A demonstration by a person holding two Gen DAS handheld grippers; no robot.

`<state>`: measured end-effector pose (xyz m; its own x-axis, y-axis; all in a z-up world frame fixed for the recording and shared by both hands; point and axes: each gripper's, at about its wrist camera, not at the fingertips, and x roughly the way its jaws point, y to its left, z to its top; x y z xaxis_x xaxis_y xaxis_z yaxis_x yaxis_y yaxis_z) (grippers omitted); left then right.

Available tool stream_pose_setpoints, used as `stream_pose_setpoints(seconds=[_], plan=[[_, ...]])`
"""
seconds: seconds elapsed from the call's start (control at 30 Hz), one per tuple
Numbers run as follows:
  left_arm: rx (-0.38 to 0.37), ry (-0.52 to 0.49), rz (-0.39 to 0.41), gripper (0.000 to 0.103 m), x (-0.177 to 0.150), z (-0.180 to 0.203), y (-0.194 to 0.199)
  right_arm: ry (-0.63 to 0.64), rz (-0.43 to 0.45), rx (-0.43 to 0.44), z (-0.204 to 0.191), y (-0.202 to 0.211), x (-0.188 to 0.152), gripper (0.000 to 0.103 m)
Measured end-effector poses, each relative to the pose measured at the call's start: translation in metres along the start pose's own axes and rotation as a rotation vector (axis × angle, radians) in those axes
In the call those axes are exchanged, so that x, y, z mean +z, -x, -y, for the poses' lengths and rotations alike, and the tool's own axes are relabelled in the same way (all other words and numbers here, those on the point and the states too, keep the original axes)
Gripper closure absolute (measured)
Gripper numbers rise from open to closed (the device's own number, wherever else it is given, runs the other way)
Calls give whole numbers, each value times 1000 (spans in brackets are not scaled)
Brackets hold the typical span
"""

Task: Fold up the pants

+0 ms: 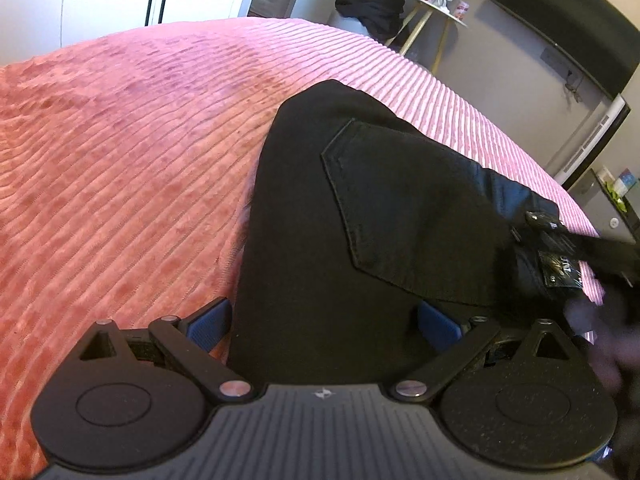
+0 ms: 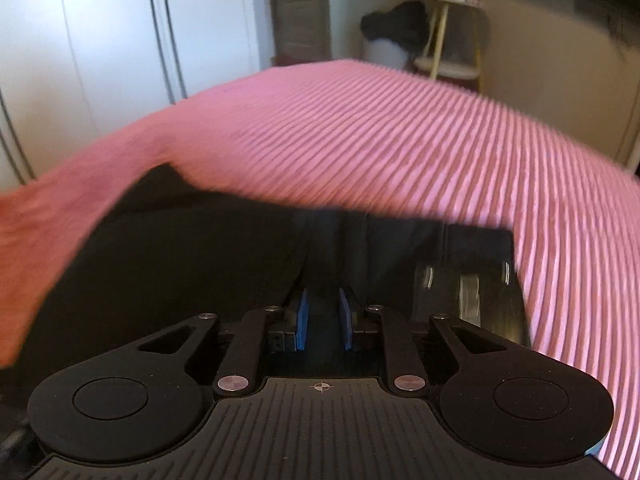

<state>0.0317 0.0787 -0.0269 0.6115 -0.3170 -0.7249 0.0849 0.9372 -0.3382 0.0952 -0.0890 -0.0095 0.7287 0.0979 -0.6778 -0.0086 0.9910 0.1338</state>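
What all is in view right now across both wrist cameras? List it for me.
pants: one pair, black, lying on the bed, back pocket facing up
belt: one, black with shiny buckle, at the waistband
bedspread: one, pink ribbed, covering the bed
side table: one, pale top on gold legs, beyond the bed, small items on top
dark garment: one, black, heaped on a white bin beside the table
wardrobe doors: white, left background
left gripper: open wide, straddling the pants
right gripper: narrow gap, black fabric between its blue pads
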Motion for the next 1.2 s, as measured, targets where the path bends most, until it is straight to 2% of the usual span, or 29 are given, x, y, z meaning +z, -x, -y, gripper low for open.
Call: stream_pose_setpoints(seconds=[0.17, 0.23, 0.33, 0.37, 0.4, 0.5, 0.73, 0.8, 0.93, 0.97, 1.03, 1.07, 1.13, 1.2], plan=[[-9, 29, 30, 4, 0, -3, 10, -219, -47, 139, 21, 47, -44, 80], [-33, 69, 41, 4, 0, -8, 17, -384, -30, 226, 39, 66, -59, 79], [-86, 116, 60, 4, -3, -9, 26, -591, -51, 348, 64, 73, -75, 71], [-104, 133, 59, 4, -5, -9, 28, -633, -59, 372, 68, 72, -79, 62], [-96, 137, 69, 4, -6, -7, 30, -648, -71, 357, 70, 70, -80, 55], [-88, 186, 88, 4, -10, -7, 38, -689, -75, 339, 72, 68, -83, 58], [-178, 401, 193, 4, -21, -28, 63, -806, -41, 363, 87, 65, -90, 57], [-184, 419, 224, 4, -23, -27, 68, -835, -37, 372, 89, 59, -92, 57], [-169, 379, 256, 4, -25, -13, 78, -852, -44, 351, 88, 49, -93, 55], [-185, 378, 261, 4, -26, -11, 80, -847, -41, 352, 89, 49, -94, 55], [-232, 383, 258, 4, -29, -6, 81, -824, -44, 332, 87, 47, -93, 68], [-247, 374, 245, 4, -29, -3, 79, -817, -51, 319, 87, 44, -94, 79], [-230, 347, 218, 4, -30, 5, 75, -848, -46, 344, 92, 47, -96, 80], [-256, 343, 210, 4, -32, 7, 74, -862, -29, 365, 94, 49, -97, 80]])
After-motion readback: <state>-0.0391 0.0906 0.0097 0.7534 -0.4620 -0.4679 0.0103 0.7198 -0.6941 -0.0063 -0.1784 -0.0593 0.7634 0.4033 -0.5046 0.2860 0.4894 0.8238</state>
